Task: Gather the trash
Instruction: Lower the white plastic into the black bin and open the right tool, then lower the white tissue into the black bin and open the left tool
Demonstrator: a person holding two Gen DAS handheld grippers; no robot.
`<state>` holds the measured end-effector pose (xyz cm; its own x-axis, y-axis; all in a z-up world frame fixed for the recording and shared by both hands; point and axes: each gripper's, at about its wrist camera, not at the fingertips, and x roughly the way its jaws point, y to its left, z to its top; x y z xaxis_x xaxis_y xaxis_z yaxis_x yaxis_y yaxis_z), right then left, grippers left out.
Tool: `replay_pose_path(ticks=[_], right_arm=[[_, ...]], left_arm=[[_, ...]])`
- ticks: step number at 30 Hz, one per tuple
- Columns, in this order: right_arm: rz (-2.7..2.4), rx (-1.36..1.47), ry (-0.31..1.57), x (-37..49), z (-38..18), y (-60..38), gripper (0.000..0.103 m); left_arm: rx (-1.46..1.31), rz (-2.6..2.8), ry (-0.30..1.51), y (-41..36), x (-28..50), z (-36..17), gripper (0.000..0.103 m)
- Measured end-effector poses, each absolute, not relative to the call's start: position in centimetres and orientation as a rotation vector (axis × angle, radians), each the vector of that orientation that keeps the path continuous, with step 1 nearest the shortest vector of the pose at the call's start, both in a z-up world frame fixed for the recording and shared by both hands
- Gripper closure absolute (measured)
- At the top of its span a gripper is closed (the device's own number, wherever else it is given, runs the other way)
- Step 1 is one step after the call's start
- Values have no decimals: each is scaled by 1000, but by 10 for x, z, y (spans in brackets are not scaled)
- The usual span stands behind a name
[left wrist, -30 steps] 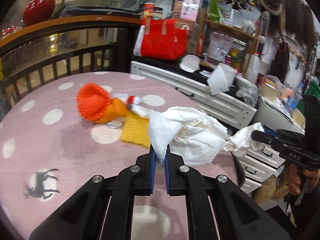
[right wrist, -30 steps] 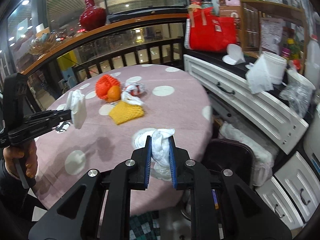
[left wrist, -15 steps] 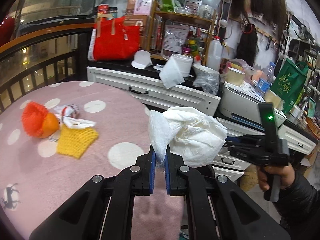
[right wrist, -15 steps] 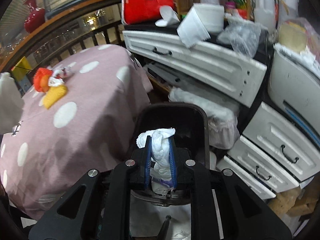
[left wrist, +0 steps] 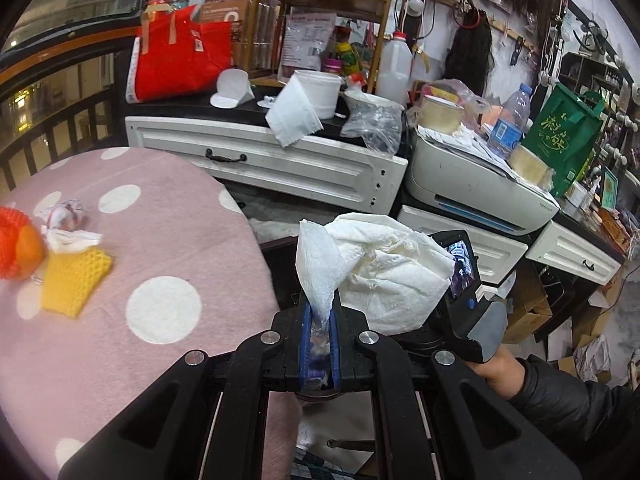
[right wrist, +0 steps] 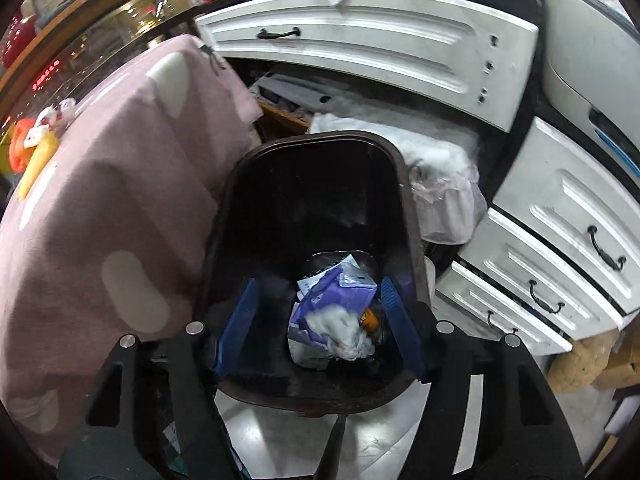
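My left gripper (left wrist: 319, 320) is shut on a crumpled white tissue (left wrist: 376, 268) and holds it in the air past the right edge of the pink dotted table (left wrist: 120, 240). My right gripper (right wrist: 320, 320) is open and empty, with its jaws spread over the mouth of a dark trash bin (right wrist: 316, 208). A white tissue wad (right wrist: 340, 336) lies at the bin's bottom on purple and white wrappers (right wrist: 340, 292). The back of the right gripper tool (left wrist: 464, 292) shows just beyond the held tissue. On the table lie a yellow foam net (left wrist: 72, 276), an orange in red netting (left wrist: 18, 244) and a crumpled wrapper (left wrist: 66, 216).
White drawer cabinets (right wrist: 400, 48) and a printer (left wrist: 472, 188) stand behind and to the right of the bin. A counter holds a red bag (left wrist: 180, 56), a tissue roll (left wrist: 308, 100) and bottles. A plastic-lined basket (right wrist: 440, 200) sits behind the bin. The table cloth (right wrist: 100, 200) hangs at the bin's left.
My right gripper has opened over the bin and its tissue has dropped inside. My left gripper has swung right with its tissue, off the table toward the bin.
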<state>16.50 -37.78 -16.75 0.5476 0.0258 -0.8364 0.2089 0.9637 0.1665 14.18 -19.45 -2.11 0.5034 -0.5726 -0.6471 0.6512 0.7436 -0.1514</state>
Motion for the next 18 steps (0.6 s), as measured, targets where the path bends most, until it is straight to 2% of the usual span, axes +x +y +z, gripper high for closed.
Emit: replay_pose_path(ticks=[11,18], right_arm=[[-217,326,890,126,-128,-425,38],[-271,351,825,103,-101,-444,34]], left_arm=[[130,-811,804,-233,148,-39,95],[156,-807,875,-259,159,-59,95]])
